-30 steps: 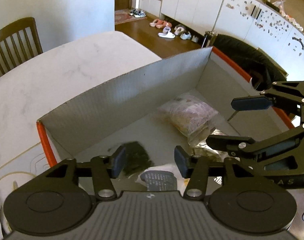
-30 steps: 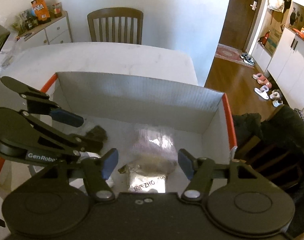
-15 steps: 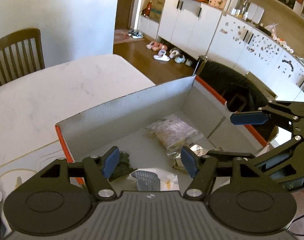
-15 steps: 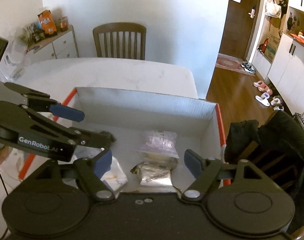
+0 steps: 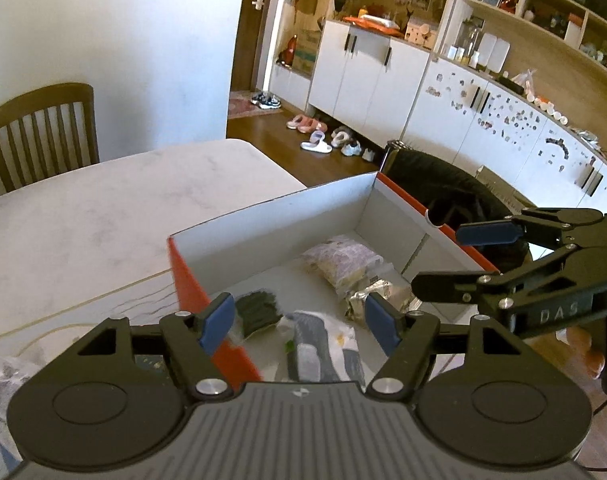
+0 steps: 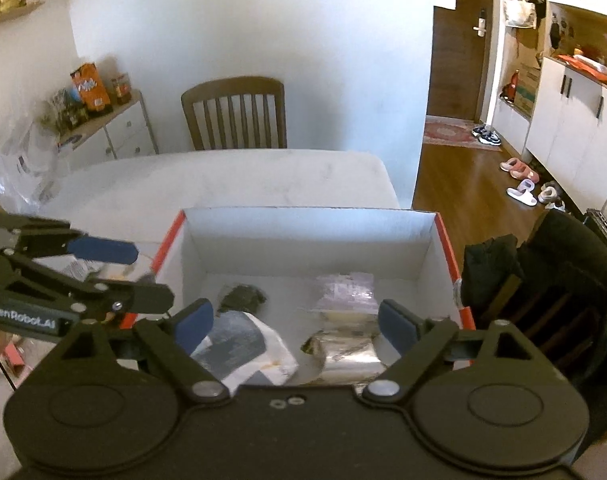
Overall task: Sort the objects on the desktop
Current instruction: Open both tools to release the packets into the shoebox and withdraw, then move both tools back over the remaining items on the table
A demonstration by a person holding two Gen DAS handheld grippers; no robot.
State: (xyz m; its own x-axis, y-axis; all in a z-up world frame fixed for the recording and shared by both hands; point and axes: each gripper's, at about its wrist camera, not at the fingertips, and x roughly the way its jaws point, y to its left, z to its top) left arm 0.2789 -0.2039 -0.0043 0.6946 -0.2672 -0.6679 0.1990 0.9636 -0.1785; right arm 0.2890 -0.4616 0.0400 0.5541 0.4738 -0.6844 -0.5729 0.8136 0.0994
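Four packets lie in the orange box (image 6: 447, 240) — silver, purple, dark, white-grey.

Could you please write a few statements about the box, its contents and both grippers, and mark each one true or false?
1. The box contains several packets. True.
2. The left gripper grips the dark bundle. False: nothing is between its opening jaws.
3. The silver packet lies inside the box. True.
4. The box has a blue rim. False: it is orange-red.
5. The right gripper holds nothing. True.
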